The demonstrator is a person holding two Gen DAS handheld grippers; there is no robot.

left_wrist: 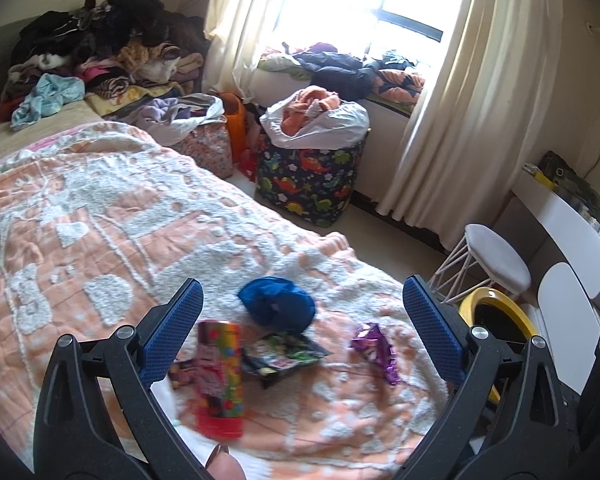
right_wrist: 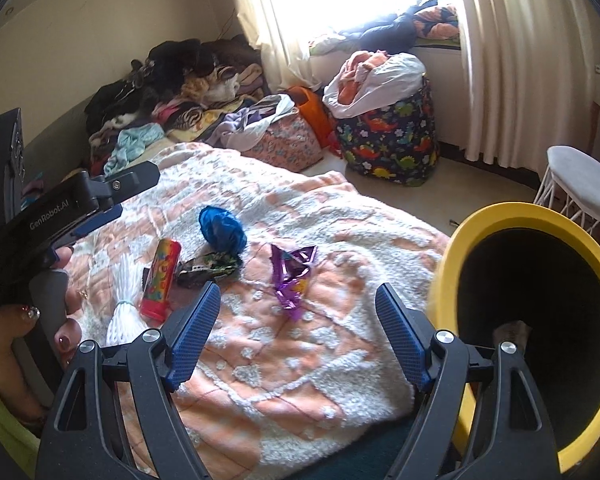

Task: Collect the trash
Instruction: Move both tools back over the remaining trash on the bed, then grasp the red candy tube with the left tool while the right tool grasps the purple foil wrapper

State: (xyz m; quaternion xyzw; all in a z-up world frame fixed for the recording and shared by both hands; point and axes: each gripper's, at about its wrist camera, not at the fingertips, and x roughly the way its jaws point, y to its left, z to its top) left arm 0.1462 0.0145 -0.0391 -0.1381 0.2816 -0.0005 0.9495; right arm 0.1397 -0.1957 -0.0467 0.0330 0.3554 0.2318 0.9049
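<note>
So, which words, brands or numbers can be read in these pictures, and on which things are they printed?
"GenRobot.AI": on the black body of the left gripper, right wrist view.
Colourful snack tube: print too blurred to read.
Dark snack wrapper and purple wrapper: print unreadable.

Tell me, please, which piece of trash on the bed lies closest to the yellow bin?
The purple foil wrapper; the blue bag, tube and dark packet lie farther from the yellow bin.

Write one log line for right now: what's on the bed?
left tongs: open | right tongs: open | purple wrapper, blue wad, red tube: on bed | yellow bin: beside bed
</note>
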